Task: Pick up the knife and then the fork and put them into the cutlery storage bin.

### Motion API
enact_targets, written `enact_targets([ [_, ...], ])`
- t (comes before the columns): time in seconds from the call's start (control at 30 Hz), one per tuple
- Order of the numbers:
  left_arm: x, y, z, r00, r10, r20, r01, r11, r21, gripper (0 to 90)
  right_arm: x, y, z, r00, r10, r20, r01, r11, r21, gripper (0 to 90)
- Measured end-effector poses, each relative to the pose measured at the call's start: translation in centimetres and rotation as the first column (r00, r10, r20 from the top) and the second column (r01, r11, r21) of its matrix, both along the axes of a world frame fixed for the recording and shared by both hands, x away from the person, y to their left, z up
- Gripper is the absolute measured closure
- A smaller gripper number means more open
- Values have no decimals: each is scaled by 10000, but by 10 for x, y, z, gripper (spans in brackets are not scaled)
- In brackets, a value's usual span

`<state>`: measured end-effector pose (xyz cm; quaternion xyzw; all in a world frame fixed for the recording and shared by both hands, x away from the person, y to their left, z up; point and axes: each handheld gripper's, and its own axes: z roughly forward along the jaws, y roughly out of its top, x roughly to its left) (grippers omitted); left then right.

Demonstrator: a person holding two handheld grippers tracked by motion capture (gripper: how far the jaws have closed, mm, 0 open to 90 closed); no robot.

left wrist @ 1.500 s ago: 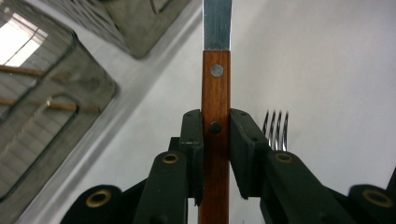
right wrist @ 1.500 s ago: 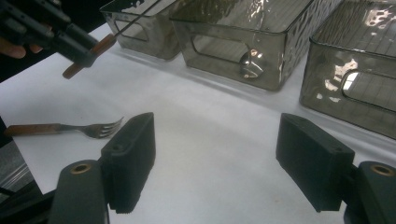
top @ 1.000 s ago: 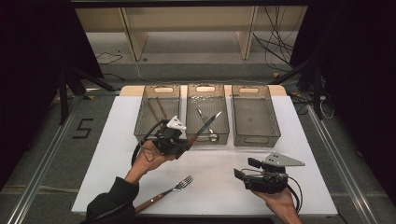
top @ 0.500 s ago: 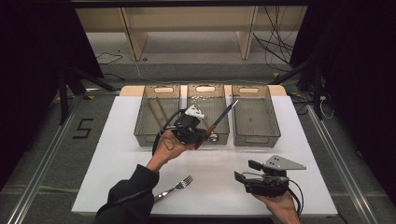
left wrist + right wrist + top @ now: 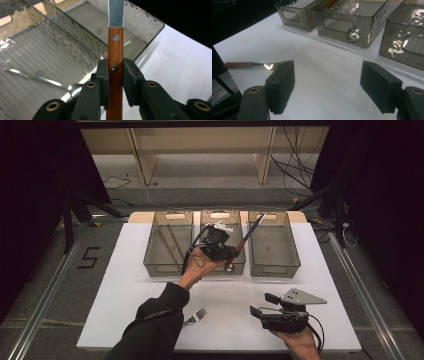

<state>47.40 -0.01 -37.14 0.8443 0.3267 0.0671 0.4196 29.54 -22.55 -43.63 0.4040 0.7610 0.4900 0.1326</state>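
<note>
Floor mark [image 5: 90,257] reads "5" – L gripper [image 5: 231,253] clamps knife [image 5: 248,236]

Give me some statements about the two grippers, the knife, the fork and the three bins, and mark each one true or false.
1. The left gripper is shut on the wooden handle of a knife. True.
2. The right gripper holds the fork. False: its jaws stand open with nothing between them, and the fork lies on the white table.
3. Three see-through bins stand side by side at the far part of the table. True.
4. The knife lies flat on the table beside the fork. False: it is held in the air over the bins, its blade toward the right bin.
5. The left bin holds nothing. False: thin brown sticks lie in it.
</note>
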Motion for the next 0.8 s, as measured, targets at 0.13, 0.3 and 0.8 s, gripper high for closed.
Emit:
enact_targets([
  [0.13, 8, -12, 1, 9999, -46, -121, 44, 9998, -174, 757, 0, 0, 0, 10000, 39, -21, -39, 10000, 23, 287],
  [0.3, 16, -27, 1, 9999, -29, -126, 27, 9998, -206, 757, 0, 0, -1, 10000, 82, -19, -82, 10000, 32, 286],
  [0.8, 35, -59, -1, 9991, 51, -411, -70, 9989, -472, 757, 0, 0, -2, 9998, 157, -102, -156, 9999, 45, 286],
])
